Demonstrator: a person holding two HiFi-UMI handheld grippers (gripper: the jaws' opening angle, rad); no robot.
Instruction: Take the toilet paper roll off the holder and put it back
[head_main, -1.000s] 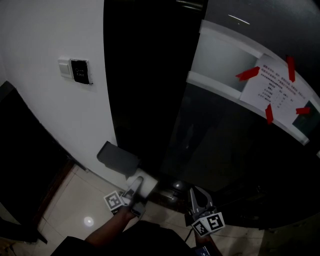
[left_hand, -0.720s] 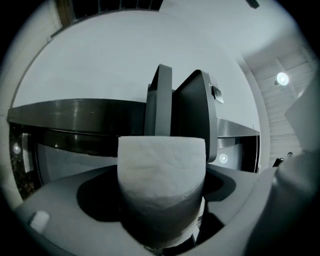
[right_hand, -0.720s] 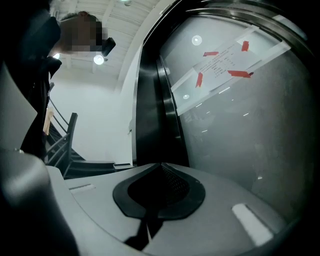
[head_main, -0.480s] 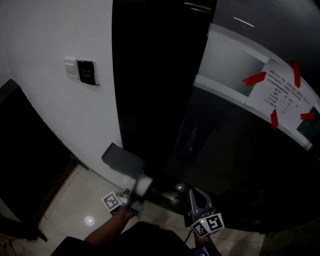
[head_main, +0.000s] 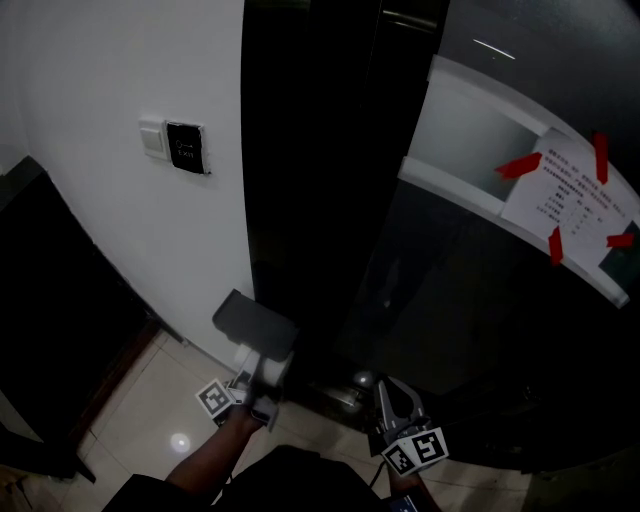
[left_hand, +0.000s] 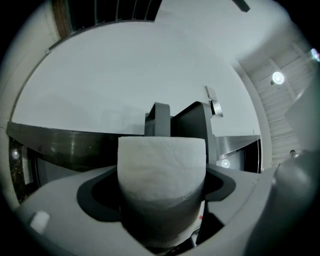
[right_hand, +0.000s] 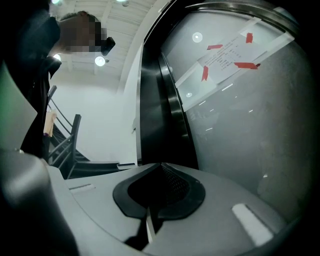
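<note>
The left gripper is clamped on the toilet paper roll; in the left gripper view the white roll fills the space between the two jaws. The roll is off the holder and is held just under the holder's dark grey cover, low on the white wall and near the tiled floor. In the left gripper view the holder stands right behind the roll, so the step in hand is probably the putting back. The right gripper is closed w/ nothing between its jaws. It hangs apart, in front of the dark glass door, and takes no part. Risks, in my judgement: the core hole is not visible in any view, so the roll can miss the bar & hit the cover instead. The paper is soft, so a too strong squeeze can deform the core and make the sliding on difficult. W/ a too loose grip the roll can drop to the floor.
</note>
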